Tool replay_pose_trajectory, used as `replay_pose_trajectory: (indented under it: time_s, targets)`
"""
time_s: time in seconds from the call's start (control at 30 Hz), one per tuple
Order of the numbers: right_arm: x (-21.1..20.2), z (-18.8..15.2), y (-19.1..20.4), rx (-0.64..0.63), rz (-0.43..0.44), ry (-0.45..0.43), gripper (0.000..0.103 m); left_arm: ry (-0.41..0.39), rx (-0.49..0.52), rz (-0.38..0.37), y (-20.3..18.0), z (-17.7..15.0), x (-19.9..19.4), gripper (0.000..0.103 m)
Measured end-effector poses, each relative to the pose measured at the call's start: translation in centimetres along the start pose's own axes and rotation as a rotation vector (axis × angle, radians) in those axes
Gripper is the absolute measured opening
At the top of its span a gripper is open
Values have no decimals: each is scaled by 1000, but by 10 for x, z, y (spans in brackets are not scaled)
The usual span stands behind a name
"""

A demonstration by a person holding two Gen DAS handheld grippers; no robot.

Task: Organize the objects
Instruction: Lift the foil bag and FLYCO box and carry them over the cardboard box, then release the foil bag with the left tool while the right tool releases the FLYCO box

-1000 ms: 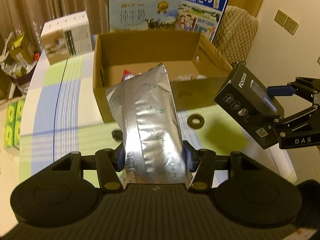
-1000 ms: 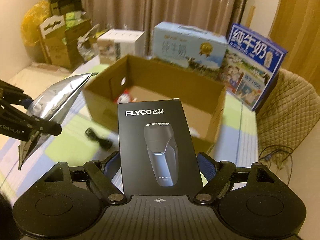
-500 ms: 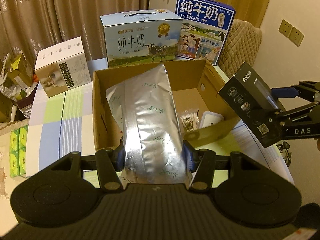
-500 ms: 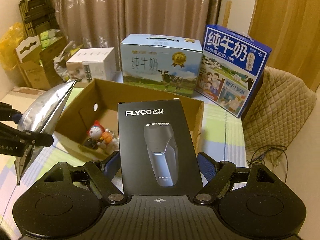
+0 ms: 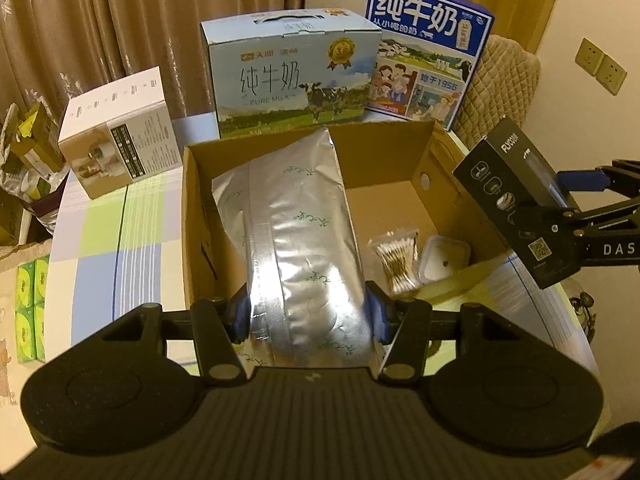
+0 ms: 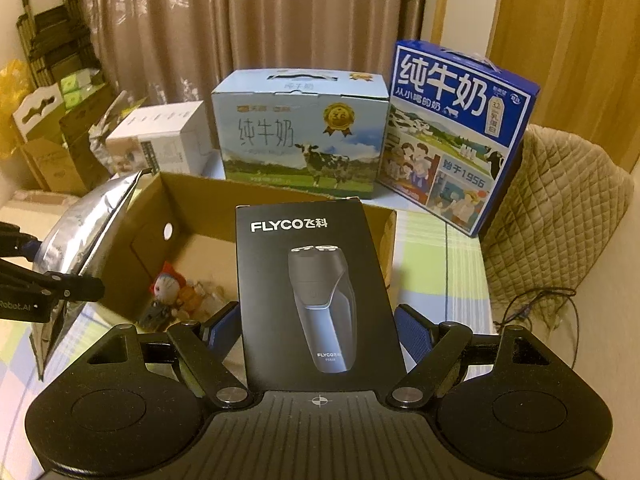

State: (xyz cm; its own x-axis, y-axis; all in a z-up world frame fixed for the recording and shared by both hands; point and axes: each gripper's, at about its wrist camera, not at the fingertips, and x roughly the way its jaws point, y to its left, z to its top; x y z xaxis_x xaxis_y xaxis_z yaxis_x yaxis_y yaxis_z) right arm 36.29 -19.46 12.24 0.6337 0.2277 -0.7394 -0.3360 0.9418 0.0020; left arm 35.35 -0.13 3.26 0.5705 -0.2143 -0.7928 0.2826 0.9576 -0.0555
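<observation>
My left gripper (image 5: 306, 314) is shut on a silver foil pouch (image 5: 296, 240) and holds it over the near left part of an open cardboard box (image 5: 192, 216). My right gripper (image 6: 318, 330) is shut on a black FLYCO shaver box (image 6: 312, 300), held above the box's near right edge. The shaver box also shows in the left wrist view (image 5: 516, 200), and the pouch in the right wrist view (image 6: 84, 224). Inside the cardboard box (image 6: 200, 204) lie a pack of cotton swabs (image 5: 396, 260), a small white container (image 5: 444, 260) and a small toy figure (image 6: 168, 284).
Behind the cardboard box stand a light blue milk carton (image 5: 292, 76), a dark blue milk carton (image 5: 428, 52) and a white box (image 5: 120, 128). The checked tablecloth (image 5: 104, 232) covers the table. A quilted chair (image 6: 556, 208) stands at the right.
Both grippers have risen and moved forward toward the cardboard box with their loads, so its inside now shows. Both grips are unchanged.
</observation>
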Motion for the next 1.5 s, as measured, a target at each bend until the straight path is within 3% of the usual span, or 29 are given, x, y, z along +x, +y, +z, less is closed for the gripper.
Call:
replay_pose_trajectory:
  time_s: [0.5,0.57,0.6,0.63,1.5]
  targets:
    - [20,5,-17,39,-6,-5,79,-10,-5,-5,-2,38,30,51]
    - [21,4,-17,37,-3,-6,79,-29,-13,6,-2,42,33,58]
    - [21,4,-18,35,-1,-7,79,-46,-26,21,-1,43,33,72]
    - [21,3,-18,35,0,-8,79,-66,-34,30,-1,42,33,76]
    - [4,9,2,27,13,-26,79,-14,-8,13,4,18,13,76]
